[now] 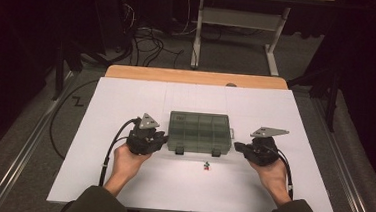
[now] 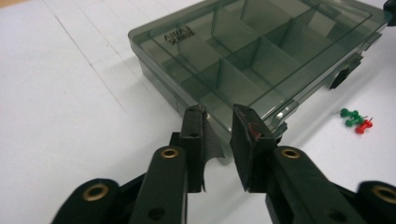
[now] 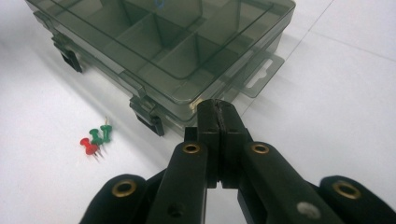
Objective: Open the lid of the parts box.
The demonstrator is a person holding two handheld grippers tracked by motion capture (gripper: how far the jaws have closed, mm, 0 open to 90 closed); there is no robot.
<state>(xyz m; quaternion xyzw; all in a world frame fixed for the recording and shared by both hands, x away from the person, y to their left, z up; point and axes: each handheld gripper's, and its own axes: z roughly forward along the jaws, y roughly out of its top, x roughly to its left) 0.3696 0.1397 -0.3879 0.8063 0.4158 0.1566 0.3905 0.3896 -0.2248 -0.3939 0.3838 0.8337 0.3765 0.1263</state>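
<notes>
A closed, smoky see-through plastic box (image 1: 199, 133) with divided compartments is set near the middle of the white tabletop (image 1: 126, 94), its two dark latches turned toward the person. A small cluster of push pins (image 1: 206, 165), green and red, is seen lying on the tabletop just in front of the box, apart from it. The left hand-held gripper (image 1: 161, 139) is held just beside the left end of the box; in the left gripper view its jaws are seen parted by a narrow gap, with nothing held between them, pointed at the near left corner of the box (image 2: 261, 56). The right hand-held gripper (image 1: 237, 147) is held just beside the right end of the box; in the right gripper view its jaws are pressed fully together, empty, close to the box corner (image 3: 187, 51), with the push pins (image 3: 95, 139) lying to one side.
</notes>
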